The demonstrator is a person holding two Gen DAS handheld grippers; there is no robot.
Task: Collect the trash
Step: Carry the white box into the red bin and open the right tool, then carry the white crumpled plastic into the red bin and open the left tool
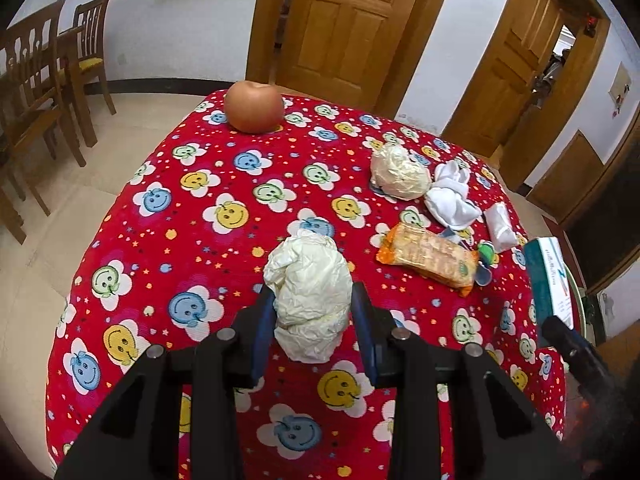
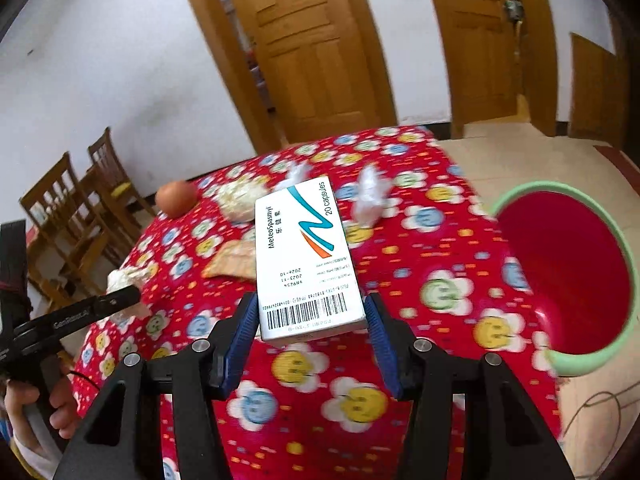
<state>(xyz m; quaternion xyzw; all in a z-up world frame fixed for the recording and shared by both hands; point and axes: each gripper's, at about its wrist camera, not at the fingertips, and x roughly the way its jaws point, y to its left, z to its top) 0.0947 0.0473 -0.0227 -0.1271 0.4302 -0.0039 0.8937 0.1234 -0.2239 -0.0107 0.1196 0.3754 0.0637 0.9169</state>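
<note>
My left gripper (image 1: 313,308) is shut on a crumpled cream plastic wad (image 1: 310,292) above the red flowered tablecloth (image 1: 192,208). My right gripper (image 2: 310,316) is shut on a white medicine box (image 2: 306,256), held above the table; the box also shows in the left wrist view (image 1: 549,280). A red bin with a green rim (image 2: 568,272) stands to the right, beside the table. More trash lies on the cloth: another cream wad (image 1: 398,172), white tissue (image 1: 452,194), a small white packet (image 1: 500,226) and an orange snack wrapper (image 1: 430,258).
An apple (image 1: 254,106) sits at the far edge of the table. Wooden chairs (image 1: 36,92) stand at the left. Wooden doors (image 1: 340,28) are behind the table. The left gripper and hand show at the left of the right wrist view (image 2: 72,320).
</note>
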